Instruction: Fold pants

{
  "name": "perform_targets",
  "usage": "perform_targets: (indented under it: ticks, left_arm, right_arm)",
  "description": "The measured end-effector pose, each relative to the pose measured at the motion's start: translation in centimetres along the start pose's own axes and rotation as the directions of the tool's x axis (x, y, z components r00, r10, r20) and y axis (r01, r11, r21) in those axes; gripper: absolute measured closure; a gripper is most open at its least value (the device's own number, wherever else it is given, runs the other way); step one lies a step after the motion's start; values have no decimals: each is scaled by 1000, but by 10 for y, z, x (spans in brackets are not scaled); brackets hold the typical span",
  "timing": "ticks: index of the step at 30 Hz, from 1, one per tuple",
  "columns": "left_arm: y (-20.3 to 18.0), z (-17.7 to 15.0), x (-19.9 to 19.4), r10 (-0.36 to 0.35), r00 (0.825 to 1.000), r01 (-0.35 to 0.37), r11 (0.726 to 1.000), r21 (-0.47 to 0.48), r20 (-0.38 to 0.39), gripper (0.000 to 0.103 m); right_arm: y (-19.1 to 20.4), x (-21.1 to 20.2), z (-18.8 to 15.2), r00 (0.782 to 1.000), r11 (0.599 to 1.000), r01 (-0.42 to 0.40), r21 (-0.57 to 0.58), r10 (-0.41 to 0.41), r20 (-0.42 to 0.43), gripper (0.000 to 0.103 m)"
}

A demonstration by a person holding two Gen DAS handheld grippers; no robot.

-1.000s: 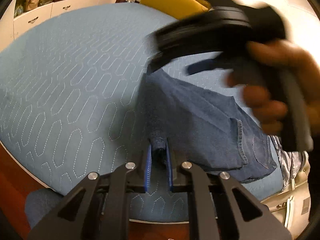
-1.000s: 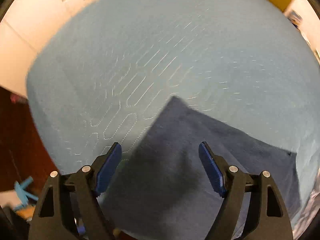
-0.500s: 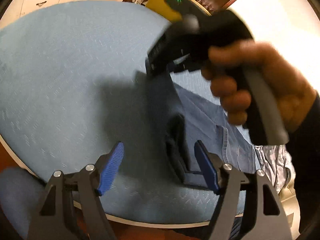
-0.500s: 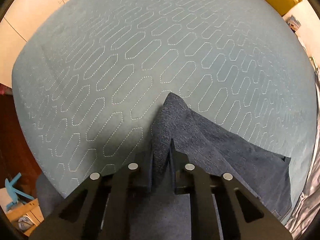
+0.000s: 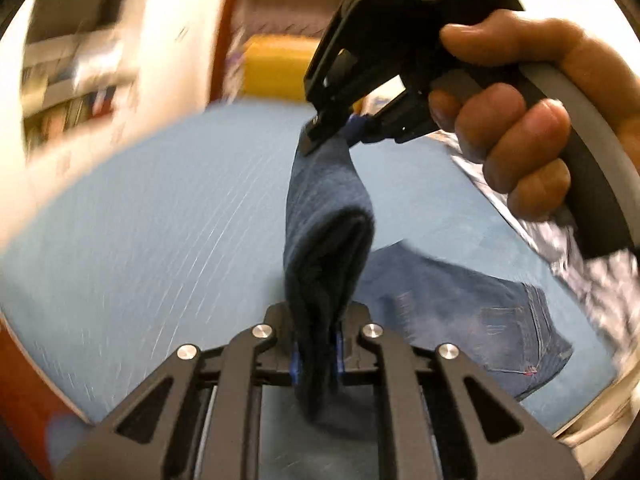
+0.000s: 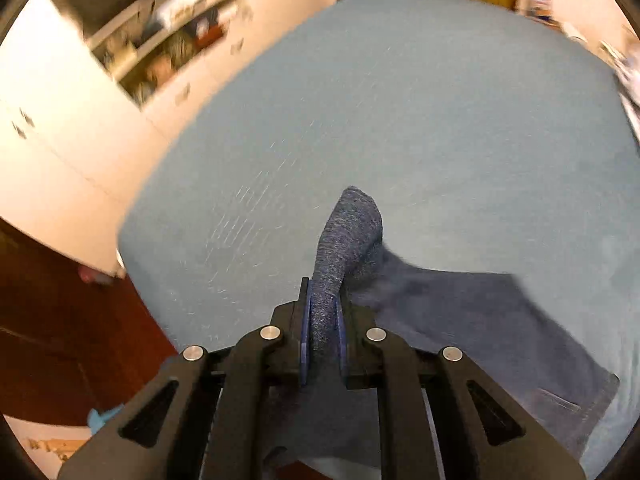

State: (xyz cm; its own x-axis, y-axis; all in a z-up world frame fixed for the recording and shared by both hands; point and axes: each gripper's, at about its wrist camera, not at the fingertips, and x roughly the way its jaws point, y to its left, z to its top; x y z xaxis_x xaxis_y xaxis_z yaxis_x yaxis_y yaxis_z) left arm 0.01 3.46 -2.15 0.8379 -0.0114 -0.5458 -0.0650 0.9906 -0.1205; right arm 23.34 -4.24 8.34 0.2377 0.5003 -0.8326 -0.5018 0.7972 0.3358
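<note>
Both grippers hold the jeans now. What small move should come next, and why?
Probably carry both ends across toward the pocket end lying on the blue cover. The left gripper and right gripper each pinch the jeans, with denim strung between them above the cover.

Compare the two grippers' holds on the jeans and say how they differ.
The left gripper clamps a thick, dark, doubled fold of the jeans; the right gripper pinches a thinner, lighter-looking edge. In the left wrist view, the right gripper holds its end higher than the left's, with denim stretched between them. Both have just closed on the same jeans, lifting part off the blue quilted surface.
</note>
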Motion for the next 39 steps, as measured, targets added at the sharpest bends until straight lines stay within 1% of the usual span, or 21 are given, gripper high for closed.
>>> perform_targets:
  ticks: [2,6,8,9,10,12,13,14,15,17,21,22,25,26,27,28,30,31,35,37,39]
  left_arm:
    - [-66,5,-4,-5,999,-2,990,144,47,91]
    - [-201,-27,4,-59,994,20,924,383,90,91]
    - [-270,-64,23,-91,993,37,862,506,82,91]
    - [-291,-78,33,-96,993,41,837,546,73,91]
    - [-319,-104,47,-95,994,44,800,599,55,91]
    - [-346,-136,73,-65,998,31,744,668,26,88]
    - [-350,-145,80,-57,998,30,728,685,16,85]
    - [-358,-156,85,-45,999,21,695,718,15,81]
    - [-361,-162,86,-41,999,5,674,739,31,70]
    - [-363,-170,81,-44,996,-35,650,759,84,56]
    - [-371,-180,76,-40,990,-83,624,777,137,55]
    - [-377,-184,78,-41,986,-105,595,797,161,55]
    - [-387,-190,88,-35,982,-138,536,833,185,55]
    - [-390,-192,92,-35,983,-135,527,839,180,58]
    - [-392,-191,94,-41,984,-125,521,844,171,80]
    - [-393,-194,93,-43,984,-125,516,847,171,88]
    - [-400,-195,86,-46,981,-135,525,841,186,91]
    - [-399,-192,82,-46,979,-143,529,837,196,91]
    - [-406,-182,67,-71,964,-187,509,840,257,92]
    - [-415,-182,67,-80,964,-181,497,849,252,92]
    - [-423,-189,70,-88,967,-171,471,865,239,92]
  right_arm:
    - [-65,-43,-22,999,996,-30,82,27,46,92]
    - [-195,-84,-92,996,975,-23,220,3,92,92]
    - [-263,-75,-133,997,954,-27,297,3,80,92]
    - [-287,-65,-146,997,947,-34,320,11,73,92]
    - [-311,-53,-157,998,938,-34,345,15,58,92]
    - [-347,-21,-185,1000,926,-18,377,13,14,92]
    - [-351,-14,-194,999,924,-34,380,30,16,91]
    - [-356,-10,-199,998,921,-68,384,60,31,90]
    - [-359,-10,-201,995,919,-97,382,83,54,86]
    - [-362,-14,-202,993,924,-115,365,97,69,81]
    - [-378,-13,-200,992,923,-123,363,107,64,73]
    - [-379,-11,-198,992,921,-128,368,113,64,70]
    - [-380,-6,-181,990,923,-138,359,120,71,63]
    - [-379,-4,-178,991,924,-133,359,117,67,63]
    - [-377,-4,-175,991,925,-130,356,114,64,63]
    - [-376,-6,-174,993,930,-120,348,106,60,65]
    - [-367,-10,-167,998,948,-66,312,56,39,83]
    - [-362,-15,-164,996,952,-82,296,71,48,93]
    - [-362,-48,-164,991,960,-96,264,67,116,93]
    - [-368,-50,-168,992,960,-79,268,50,112,93]
    - [-376,-46,-175,994,958,-67,279,39,106,93]
